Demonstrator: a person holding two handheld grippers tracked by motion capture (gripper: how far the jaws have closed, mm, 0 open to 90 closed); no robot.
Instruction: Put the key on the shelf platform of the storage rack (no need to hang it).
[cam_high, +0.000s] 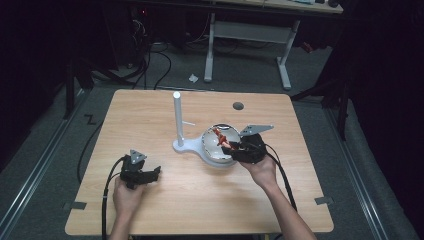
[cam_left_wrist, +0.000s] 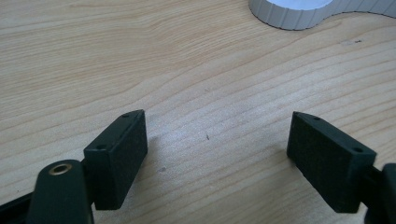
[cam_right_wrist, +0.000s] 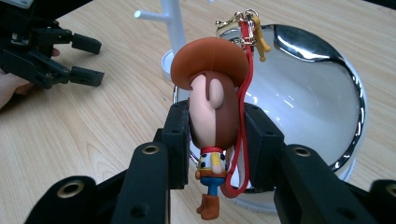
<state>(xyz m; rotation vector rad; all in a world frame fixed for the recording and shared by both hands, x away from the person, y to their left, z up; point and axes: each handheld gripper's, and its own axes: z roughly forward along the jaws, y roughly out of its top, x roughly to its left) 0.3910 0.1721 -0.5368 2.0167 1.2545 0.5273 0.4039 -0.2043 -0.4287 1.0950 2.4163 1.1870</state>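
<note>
My right gripper (cam_right_wrist: 215, 133) is shut on a cowboy figure keychain (cam_right_wrist: 213, 105) with a brown hat, a red strap and a gold clasp (cam_right_wrist: 250, 23). It holds the figure over the near rim of a shiny metal bowl (cam_right_wrist: 303, 88). In the high view the right gripper (cam_high: 235, 148) sits at the bowl (cam_high: 216, 145) with the figure (cam_high: 221, 136) above it. A white stand with a post (cam_high: 177, 117) and a side peg rises just left of the bowl. My left gripper (cam_high: 156, 172) rests open on the table at the front left; its pads (cam_left_wrist: 116, 156) frame bare wood.
The wooden table (cam_high: 150, 115) has a round grommet hole (cam_high: 238, 106) near its far edge. The stand's white ribbed base (cam_left_wrist: 299, 11) lies ahead of the left gripper. Cables trail from both grippers toward the table's front edge. A desk frame (cam_high: 247, 35) stands beyond the table.
</note>
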